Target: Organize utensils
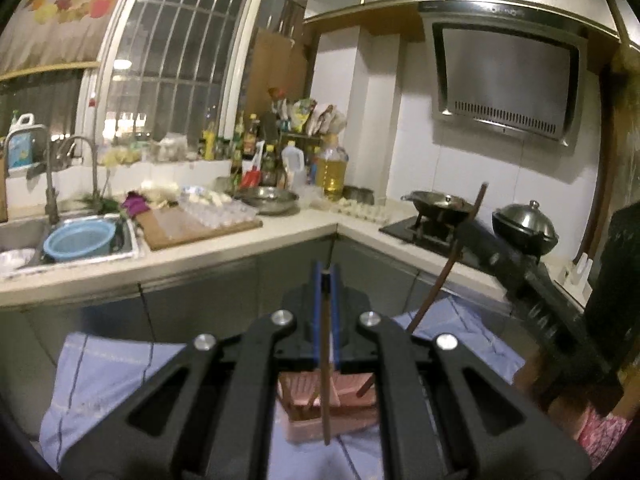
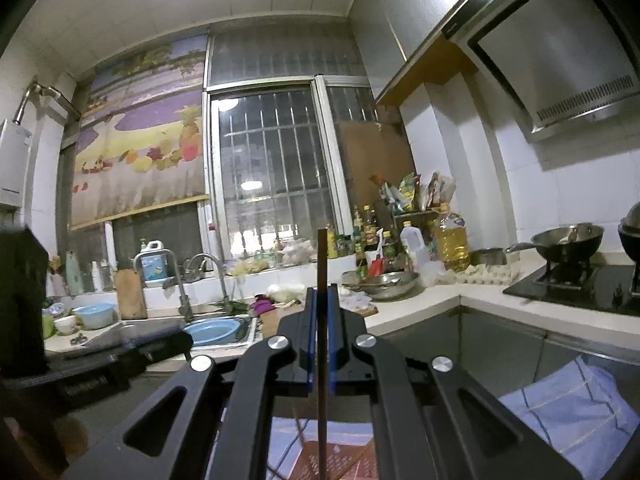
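Observation:
My left gripper (image 1: pixel 327 276) is shut on a brown chopstick (image 1: pixel 325 392) that hangs down over a pink slotted utensil box (image 1: pixel 352 396) on a light blue cloth (image 1: pixel 104 380). The box holds at least one other chopstick. My right gripper (image 2: pixel 320 294) is shut on a second brown chopstick (image 2: pixel 321 400), held upright above the box (image 2: pixel 344 464). In the left wrist view the right gripper (image 1: pixel 472 220) shows at the right, with its chopstick (image 1: pixel 440 280) slanting down into the box.
An L-shaped counter (image 1: pixel 280 236) runs behind, with a sink (image 1: pixel 24 236), a blue basin (image 1: pixel 78 240), a cutting board (image 1: pixel 192 228), bottles (image 1: pixel 332 168) and a metal bowl (image 1: pixel 272 200). A stove (image 1: pixel 424 232) with a wok and lidded pot stands at the right.

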{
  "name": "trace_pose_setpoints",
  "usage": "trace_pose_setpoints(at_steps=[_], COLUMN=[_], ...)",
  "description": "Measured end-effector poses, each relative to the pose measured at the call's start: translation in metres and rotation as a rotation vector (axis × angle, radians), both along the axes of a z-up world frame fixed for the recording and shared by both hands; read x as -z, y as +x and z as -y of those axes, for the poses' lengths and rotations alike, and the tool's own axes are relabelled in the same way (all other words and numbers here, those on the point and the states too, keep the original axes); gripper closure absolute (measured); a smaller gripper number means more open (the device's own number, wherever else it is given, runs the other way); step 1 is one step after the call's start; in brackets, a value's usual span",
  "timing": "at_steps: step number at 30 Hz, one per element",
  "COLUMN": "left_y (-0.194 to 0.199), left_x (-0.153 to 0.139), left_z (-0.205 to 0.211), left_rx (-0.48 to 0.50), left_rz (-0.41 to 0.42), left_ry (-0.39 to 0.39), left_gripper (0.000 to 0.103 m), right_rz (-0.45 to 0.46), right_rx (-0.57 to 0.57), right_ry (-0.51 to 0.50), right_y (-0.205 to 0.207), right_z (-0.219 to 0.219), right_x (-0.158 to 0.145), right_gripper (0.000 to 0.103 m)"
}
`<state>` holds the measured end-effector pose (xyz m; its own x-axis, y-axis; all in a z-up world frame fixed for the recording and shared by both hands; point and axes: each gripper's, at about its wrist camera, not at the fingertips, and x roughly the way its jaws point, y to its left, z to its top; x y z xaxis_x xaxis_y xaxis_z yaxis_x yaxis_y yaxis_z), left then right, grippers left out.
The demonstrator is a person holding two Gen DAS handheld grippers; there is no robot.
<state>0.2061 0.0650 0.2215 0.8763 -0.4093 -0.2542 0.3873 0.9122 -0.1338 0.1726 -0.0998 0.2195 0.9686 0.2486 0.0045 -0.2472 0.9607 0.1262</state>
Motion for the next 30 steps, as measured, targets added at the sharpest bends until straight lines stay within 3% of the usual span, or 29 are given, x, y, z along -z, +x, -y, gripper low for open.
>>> trace_pose_setpoints(at_steps=[4,8,12,16,24,30], left_y=[0.019,0.04,0.038,0.05,0.049,0.012], left_x=[-0.001,0.02,0.046,0.063,0.073,0.046], left_z=[0.014,0.026,0.028,0.032,0.035,0.014], left_rx=[0.003,0.004,-0.057,-0.03,-0.038,-0.045], left_rz=[0.015,-0.006,0.101,0.026,-0.026,-0.002], left_ry=[0.019,0.048,0.064,0.087,0.114,0.05], left_gripper=[0.099,0.099,0.098,0.098,0.099,0.098], right_rz=[-0.02,-0.094,-0.149,-0.18,-0.235,-0.179], right_rx=[0.007,-0.005,-0.027,-0.037,-0.072,-0.09], right_ry=[-0.021,-0.036,-0.074,-0.104,-0.049,-0.002], right_y=[0.021,0.042,0.046,0.043,0.033,-0.008], right_z=[-0.004,-0.005,-0.008,-0.014,-0.007,0.002], right_x=[0.013,0.043,0.069,0.083,0.082,0.058], right_gripper=[0.098,0.098,0.098,0.098,0.097,0.095])
